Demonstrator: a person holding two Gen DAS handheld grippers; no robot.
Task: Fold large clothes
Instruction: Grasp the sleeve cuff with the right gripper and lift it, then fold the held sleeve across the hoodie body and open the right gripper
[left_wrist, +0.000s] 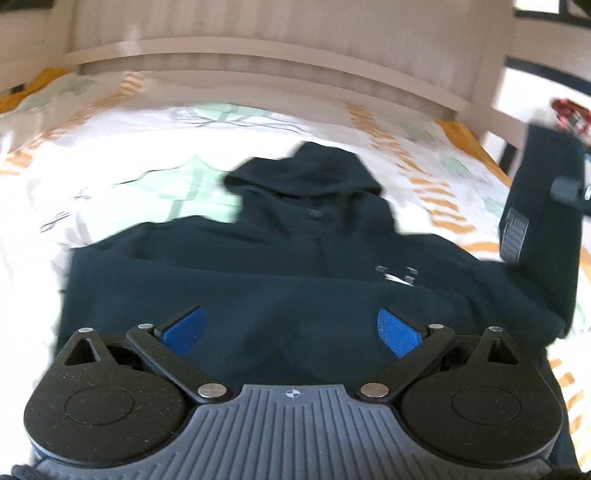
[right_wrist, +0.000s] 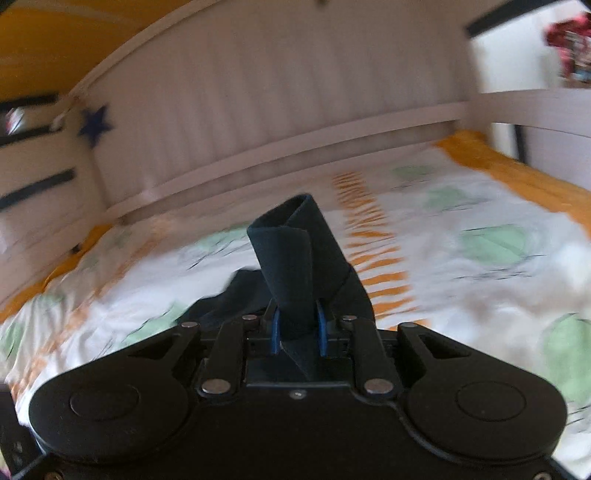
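Observation:
A dark navy hoodie (left_wrist: 280, 266) lies flat on the bed, its hood (left_wrist: 314, 177) pointing toward the headboard and a small white logo on the chest. My left gripper (left_wrist: 291, 325) hovers over the lower body of the hoodie, open, with its blue pads (left_wrist: 184, 328) wide apart and nothing between them. My right gripper (right_wrist: 298, 325) is shut on the cuff of the hoodie's sleeve (right_wrist: 291, 266), which sticks up from between its pads. In the left wrist view that sleeve (left_wrist: 543, 206) hangs lifted at the right edge.
The bed has a white sheet (left_wrist: 110, 155) with green and orange patterns and an orange border. A pale wooden headboard (left_wrist: 258, 59) runs along the far side. A blue star (right_wrist: 94, 123) is on the left rail. Colourful items (right_wrist: 569, 40) sit at the far right.

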